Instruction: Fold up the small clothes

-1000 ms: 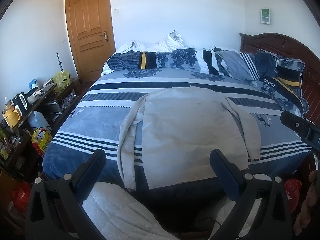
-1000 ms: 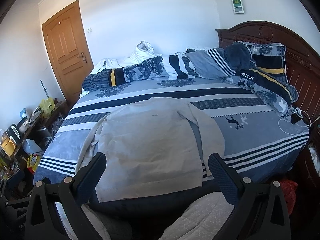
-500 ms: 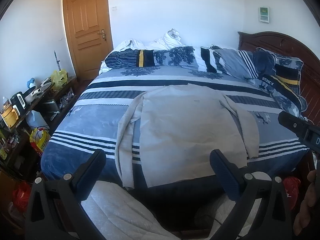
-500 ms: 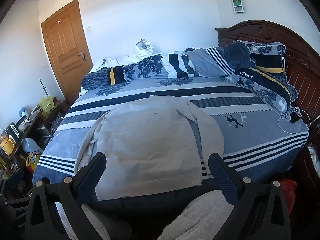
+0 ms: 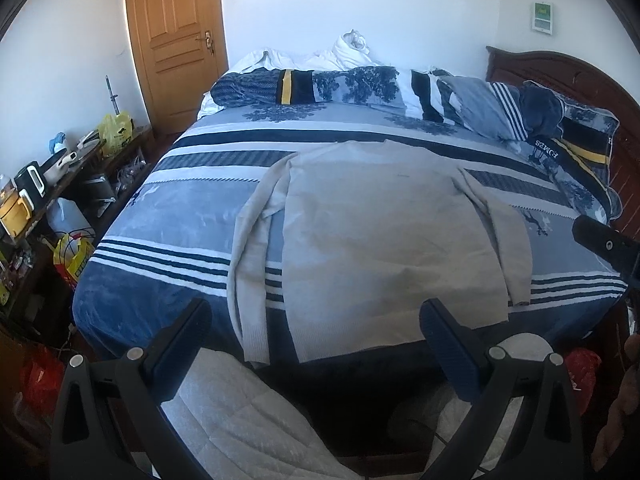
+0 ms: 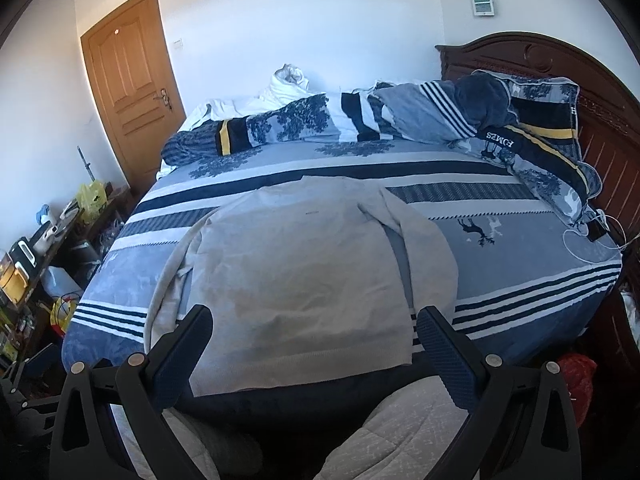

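Note:
A pale beige long-sleeved sweater lies flat on the blue striped bed, hem toward me, sleeves down both sides. My left gripper hangs open above the bed's near edge, short of the hem, with nothing between its fingers. My right gripper is open too, just before the hem, empty. In the left wrist view the right gripper's body shows at the far right edge, with part of a hand below it.
Rumpled duvet and pillows pile along the far side by the dark wooden headboard. A cluttered low shelf stands left of the bed, a wooden door behind. White quilted fabric lies below the grippers. A cable rests at the bed's right.
Both grippers have edged forward toward the bed, so the sweater looks slightly larger and nearer. Both stayed open; the sweater has not moved.

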The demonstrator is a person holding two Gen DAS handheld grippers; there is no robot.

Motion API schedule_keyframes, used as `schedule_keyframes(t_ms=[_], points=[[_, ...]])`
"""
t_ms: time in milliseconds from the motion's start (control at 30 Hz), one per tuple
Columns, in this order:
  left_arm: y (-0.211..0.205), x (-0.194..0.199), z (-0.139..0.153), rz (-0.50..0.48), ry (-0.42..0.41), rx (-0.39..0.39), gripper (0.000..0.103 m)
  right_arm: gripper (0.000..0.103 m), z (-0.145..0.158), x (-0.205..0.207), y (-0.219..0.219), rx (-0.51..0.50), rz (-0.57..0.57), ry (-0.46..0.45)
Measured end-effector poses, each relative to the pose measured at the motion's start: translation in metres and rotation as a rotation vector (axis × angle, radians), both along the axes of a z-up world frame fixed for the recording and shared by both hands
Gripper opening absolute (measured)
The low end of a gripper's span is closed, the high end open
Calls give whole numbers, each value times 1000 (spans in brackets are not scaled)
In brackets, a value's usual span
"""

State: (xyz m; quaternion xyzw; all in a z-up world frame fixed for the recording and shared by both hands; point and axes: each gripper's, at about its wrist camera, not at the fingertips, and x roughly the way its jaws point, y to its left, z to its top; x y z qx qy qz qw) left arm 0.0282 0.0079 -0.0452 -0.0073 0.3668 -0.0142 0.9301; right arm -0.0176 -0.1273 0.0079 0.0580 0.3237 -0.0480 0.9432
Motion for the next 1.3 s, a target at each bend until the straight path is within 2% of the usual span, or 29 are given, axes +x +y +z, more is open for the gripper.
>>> schedule_keyframes(t_ms=[267,1000,1200,1300], points=[[3,18,-5,6,80,-37,103,103,-12,19,7,-42,-13,44],[5,43,-19,45,106,-40,103,103,-20,46,12,-69,-7,64],[26,55,-36,114,137,-56,103,103,-24,57,14,-40,11,57],[48,64,-50,167,179,-48,103,103,-31,71,15,52,66,82]])
